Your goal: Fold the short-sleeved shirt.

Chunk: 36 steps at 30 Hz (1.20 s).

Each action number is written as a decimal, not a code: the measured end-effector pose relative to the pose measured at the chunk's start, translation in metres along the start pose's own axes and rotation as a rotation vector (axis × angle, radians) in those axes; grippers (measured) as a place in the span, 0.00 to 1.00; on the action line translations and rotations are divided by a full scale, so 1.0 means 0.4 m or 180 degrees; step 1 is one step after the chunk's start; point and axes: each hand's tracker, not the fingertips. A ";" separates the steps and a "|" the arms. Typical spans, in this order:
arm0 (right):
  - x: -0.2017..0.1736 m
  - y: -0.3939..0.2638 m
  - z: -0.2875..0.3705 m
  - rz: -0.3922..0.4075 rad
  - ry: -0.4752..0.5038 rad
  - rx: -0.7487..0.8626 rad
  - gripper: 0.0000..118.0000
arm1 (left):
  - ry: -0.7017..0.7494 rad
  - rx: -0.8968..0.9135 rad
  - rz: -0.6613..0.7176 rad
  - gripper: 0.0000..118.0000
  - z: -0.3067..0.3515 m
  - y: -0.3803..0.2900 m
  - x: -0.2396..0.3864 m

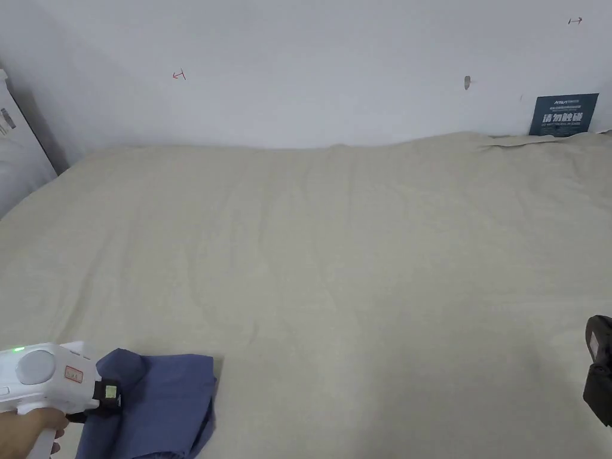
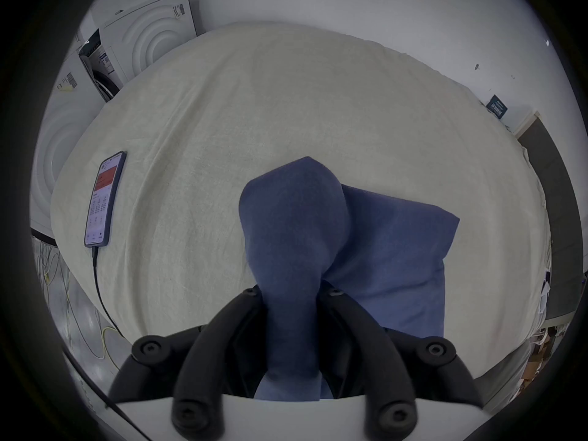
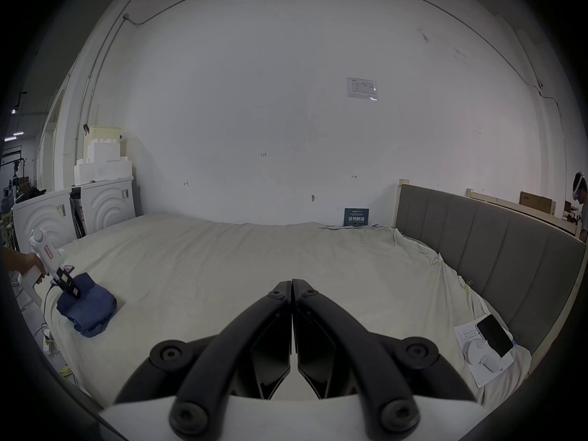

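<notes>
left gripper (image 2: 291,292) jaws clamped on a bunched fold of the blue shirt (image 1: 164,400), which sits in a compact bundle at the bed sheet (image 1: 358,269) near-left corner; looks soft, light and floppy, so best pinched at a hem or corner. bundle's long axis seems to run from near edge toward the wall. right gripper (image 3: 291,284) jaws together, empty, well right of shirt

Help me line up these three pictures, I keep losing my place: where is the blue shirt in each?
Head view: blue shirt, bottom left, at the left gripper.
Left gripper view: centre, pinched between the jaws.
Right gripper view: far left, on the bed.
Shared landmark: dark sign on the wall.
</notes>
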 end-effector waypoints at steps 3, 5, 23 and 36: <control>0.001 0.006 0.002 -0.0004 0.0016 -0.0013 0.00 | 0.0175 0.0044 -0.0033 0.77 0.012 -0.008 0.014; 0.006 0.009 0.006 -0.0006 0.0025 -0.0011 0.00 | 0.0299 0.0149 -0.0024 0.96 0.026 -0.012 0.014; 0.059 0.084 0.063 0.0116 0.0048 0.0273 0.00 | 0.0273 0.3055 -0.0145 1.00 0.470 -0.160 0.223; 0.086 0.121 0.087 0.0129 0.0024 0.0490 0.00 | -0.0220 0.3770 -0.0250 1.00 0.506 -0.286 0.463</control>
